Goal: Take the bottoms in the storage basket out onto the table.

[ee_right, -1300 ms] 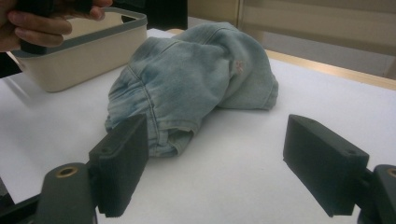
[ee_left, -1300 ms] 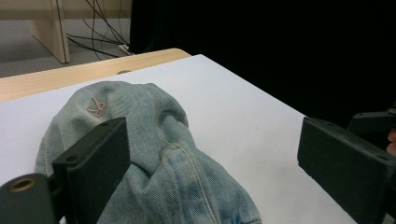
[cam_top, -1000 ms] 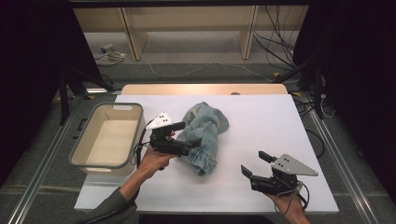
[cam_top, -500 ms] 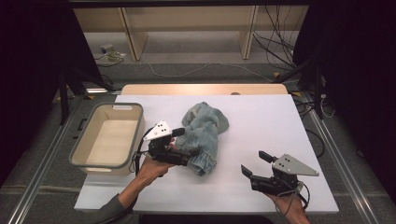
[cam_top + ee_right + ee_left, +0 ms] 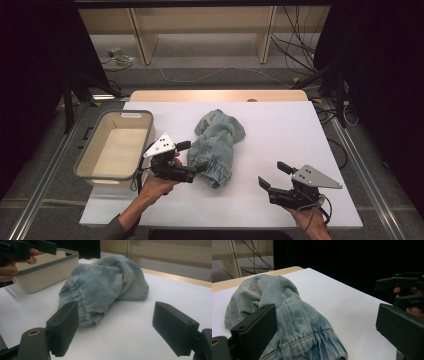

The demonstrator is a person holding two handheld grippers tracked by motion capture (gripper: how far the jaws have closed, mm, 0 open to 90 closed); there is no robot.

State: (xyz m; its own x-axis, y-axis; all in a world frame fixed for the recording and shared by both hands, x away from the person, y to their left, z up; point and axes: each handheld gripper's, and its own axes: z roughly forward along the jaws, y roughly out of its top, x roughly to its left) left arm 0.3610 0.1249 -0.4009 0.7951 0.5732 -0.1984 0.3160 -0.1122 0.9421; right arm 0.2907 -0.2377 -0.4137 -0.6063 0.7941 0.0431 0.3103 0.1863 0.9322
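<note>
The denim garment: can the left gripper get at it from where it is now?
Probably yes. The left gripper is open at the near-left edge of the denim garment, with nothing between them. In the left gripper view one jaw already sits against the fabric; whether it touches, I cannot tell.

Wide-spread black jaws around crumpled denim garment [image 5: 294,322] on white table [image 5: 342,305]; other gripper [image 5: 405,291] far right.
</note>
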